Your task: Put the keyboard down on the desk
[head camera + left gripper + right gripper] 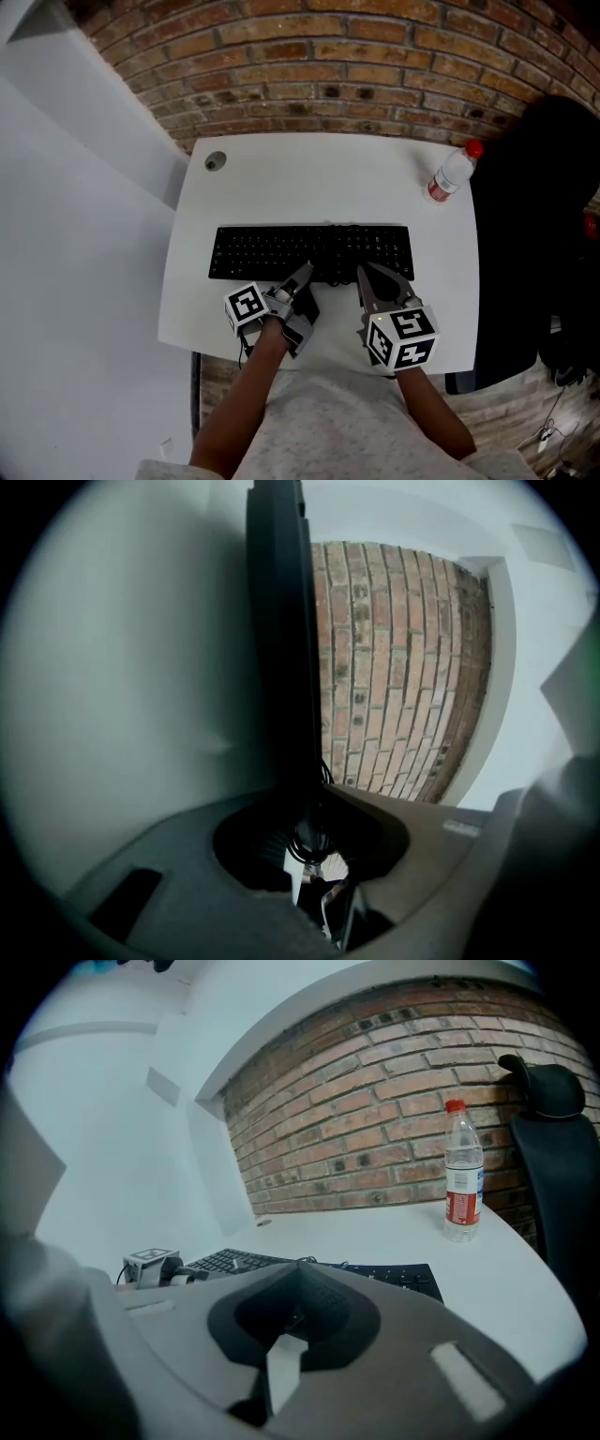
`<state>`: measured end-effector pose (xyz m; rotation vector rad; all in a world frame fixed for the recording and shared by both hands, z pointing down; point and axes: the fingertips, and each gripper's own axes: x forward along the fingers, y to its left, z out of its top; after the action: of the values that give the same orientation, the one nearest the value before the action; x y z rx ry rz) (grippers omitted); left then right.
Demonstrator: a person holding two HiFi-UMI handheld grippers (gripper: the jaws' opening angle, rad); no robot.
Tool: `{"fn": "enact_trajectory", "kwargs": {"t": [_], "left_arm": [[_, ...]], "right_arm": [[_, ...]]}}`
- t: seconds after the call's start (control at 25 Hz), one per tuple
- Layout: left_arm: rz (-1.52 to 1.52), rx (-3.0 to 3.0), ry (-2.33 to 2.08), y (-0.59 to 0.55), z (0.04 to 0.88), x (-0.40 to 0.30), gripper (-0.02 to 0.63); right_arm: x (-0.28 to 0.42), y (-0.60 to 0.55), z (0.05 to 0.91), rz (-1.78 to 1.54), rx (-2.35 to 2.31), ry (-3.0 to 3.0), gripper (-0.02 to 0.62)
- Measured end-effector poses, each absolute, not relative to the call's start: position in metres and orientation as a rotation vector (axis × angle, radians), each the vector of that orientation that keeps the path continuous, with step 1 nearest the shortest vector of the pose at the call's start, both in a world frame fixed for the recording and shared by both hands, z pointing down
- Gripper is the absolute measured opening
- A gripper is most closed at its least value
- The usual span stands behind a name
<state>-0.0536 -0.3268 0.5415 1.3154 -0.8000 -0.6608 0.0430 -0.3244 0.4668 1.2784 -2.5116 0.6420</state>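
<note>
Brick wall (356,66) behind a white worktop (319,178); black keyboard (309,251) lying flat mid-worktop; left gripper (303,275) has its fingers pinched on the near edge; right gripper (363,273) fingers closed together, empty, tips by that same edge; water bottle (453,172) back right.

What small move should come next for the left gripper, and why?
Probably open the left gripper: its jaws pinch the near edge of the keyboard, which already seems to lie flat on the desk.
</note>
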Motion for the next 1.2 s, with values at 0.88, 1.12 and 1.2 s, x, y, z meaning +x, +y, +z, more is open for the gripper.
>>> {"fn": "enact_trajectory", "kwargs": {"t": [0.88,1.12,1.2], "left_arm": [[-0.739,1.170,-0.953,-0.329,0.539,-0.063,0.269],[-0.767,1.149,-0.943,-0.330,0.534,-0.063,0.353],[-0.758,1.147,-0.947,-0.331,0.533,-0.063,0.371]], "right_arm": [[0.036,-0.324,0.475,0.654,1.256,-2.500,0.009],[0.034,-0.322,0.476,0.652,1.238,-2.502,0.009],[0.033,-0.321,0.476,0.652,1.234,-2.501,0.009]]}}
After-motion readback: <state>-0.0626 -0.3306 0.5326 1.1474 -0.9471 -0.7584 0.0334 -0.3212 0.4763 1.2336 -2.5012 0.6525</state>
